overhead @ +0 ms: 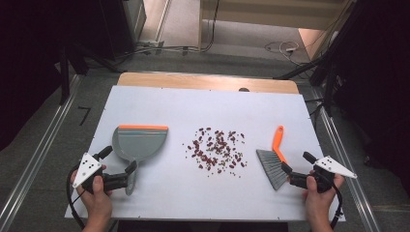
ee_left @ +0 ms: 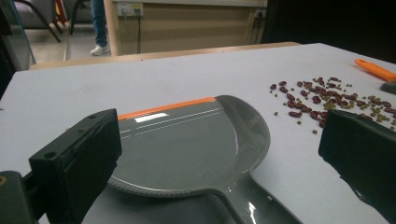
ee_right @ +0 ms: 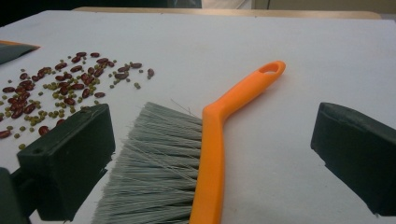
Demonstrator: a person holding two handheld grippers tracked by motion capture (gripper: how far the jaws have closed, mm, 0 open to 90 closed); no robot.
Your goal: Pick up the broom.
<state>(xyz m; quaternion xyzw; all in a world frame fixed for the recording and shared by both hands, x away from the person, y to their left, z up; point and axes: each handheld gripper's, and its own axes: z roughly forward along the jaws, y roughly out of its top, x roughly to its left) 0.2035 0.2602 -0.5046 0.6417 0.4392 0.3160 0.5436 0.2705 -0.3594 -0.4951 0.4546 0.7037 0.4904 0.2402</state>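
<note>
Beans [overhead: 215, 149], red with small green ones, lie scattered mid-table between both tools, with bare white tabletop [overhead: 203, 108] toward twelve o'clock. Left gripper [overhead: 119, 168], jaws spread wide, straddles the handle of the grey dustpan [overhead: 140, 141], whose orange lip faces twelve; contact is hard to judge. Right gripper [overhead: 296, 167], likewise unclenched, flanks the brush [overhead: 272, 162], bristles toward nine o'clock, beans just beyond.

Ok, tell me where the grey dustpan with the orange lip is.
In the high view, the grey plastic dustpan with the orange lip lies left on the white table, beside the scattered beans, by the open left tool.
</note>
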